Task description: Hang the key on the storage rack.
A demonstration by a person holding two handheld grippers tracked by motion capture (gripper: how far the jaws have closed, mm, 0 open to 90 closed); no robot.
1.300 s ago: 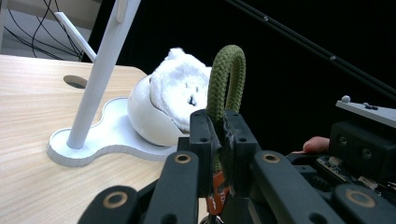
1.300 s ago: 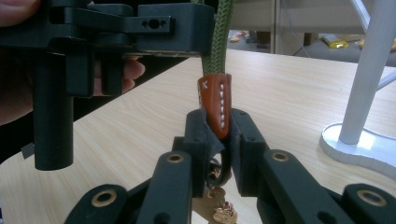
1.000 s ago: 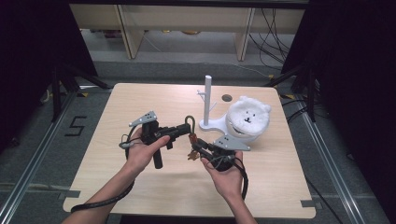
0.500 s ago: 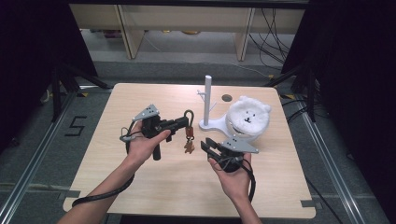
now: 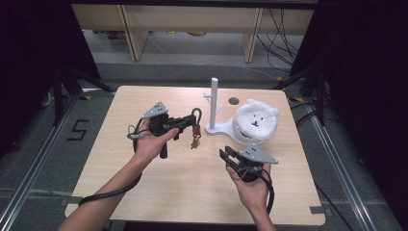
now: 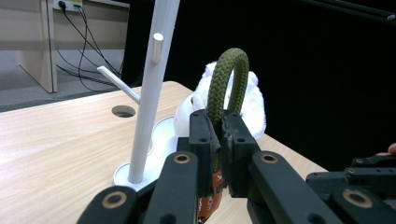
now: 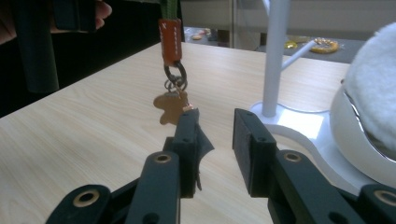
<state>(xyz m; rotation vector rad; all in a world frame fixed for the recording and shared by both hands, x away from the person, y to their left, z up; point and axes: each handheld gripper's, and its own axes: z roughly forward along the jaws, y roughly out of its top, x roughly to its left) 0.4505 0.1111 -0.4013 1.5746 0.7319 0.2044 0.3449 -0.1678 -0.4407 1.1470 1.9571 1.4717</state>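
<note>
My left gripper (image 5: 191, 121) is shut on the olive rope loop (image 6: 229, 70) of a keychain. Its orange tag (image 7: 169, 39), rings and brown bear-shaped charm (image 7: 170, 106) hang below, just above the table. A white peg stand (image 5: 214, 103) rises right of the loop, with two pegs on its pole (image 6: 149, 93). My right gripper (image 5: 225, 155) sits lower right of the keychain, apart from it. Its jaws have just been opening and now stand open around nothing (image 7: 215, 122), the charm a short way beyond the left fingertip.
A white plush bear (image 5: 253, 121) lies on the stand's base, right of the pole. A round hole (image 5: 234, 101) is in the wooden table (image 5: 120, 192) behind it. Dark floor and metal rails surround the table.
My right gripper has drawn back to the right, away from the hanging charm, and its jaws have parted. My left gripper has shifted slightly toward the far side with the keychain.
</note>
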